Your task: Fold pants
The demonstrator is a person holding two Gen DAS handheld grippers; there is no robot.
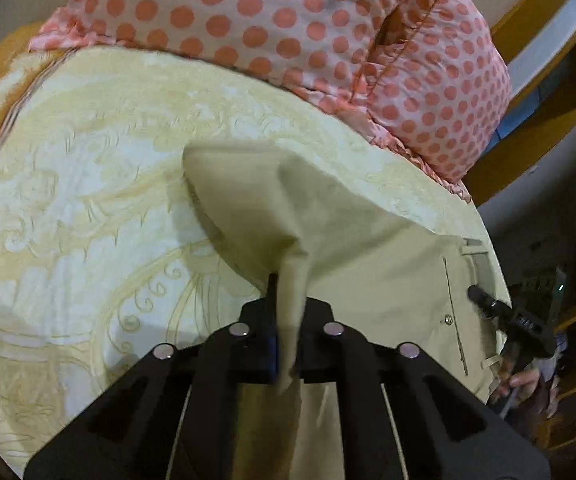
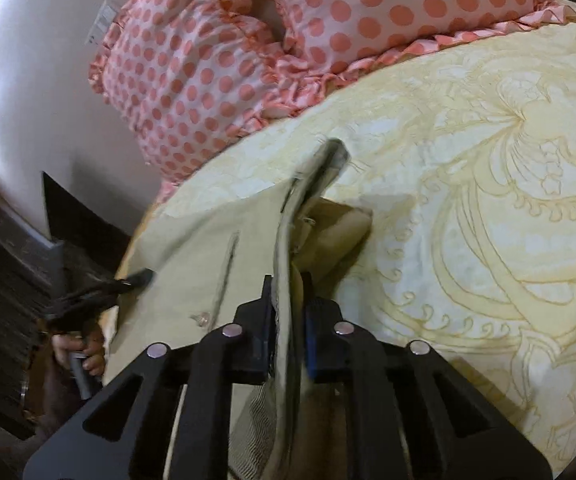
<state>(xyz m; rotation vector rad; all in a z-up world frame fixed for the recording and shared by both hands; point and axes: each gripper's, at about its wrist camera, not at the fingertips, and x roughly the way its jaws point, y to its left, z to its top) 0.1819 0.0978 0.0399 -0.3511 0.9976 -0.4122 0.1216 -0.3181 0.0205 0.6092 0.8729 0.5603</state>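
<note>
Beige pants (image 1: 352,256) lie on a yellow patterned bedspread (image 1: 87,184). My left gripper (image 1: 288,304) is shut on a pinched fold of the pants' cloth and lifts it off the bed. My right gripper (image 2: 288,300) is shut on the waistband edge of the pants (image 2: 191,248), which stands up between the jaws. The right gripper also shows in the left wrist view (image 1: 500,312) at the pants' right edge by a pocket seam. The left gripper shows in the right wrist view (image 2: 127,280) at the pants' left edge.
Pink pillows with coral dots (image 1: 288,16) lie along the head of the bed, also in the right wrist view (image 2: 247,40). A white wall (image 2: 27,100) and dark furniture (image 2: 7,280) stand beside the bed. Wooden shelving (image 1: 548,60) is at the far right.
</note>
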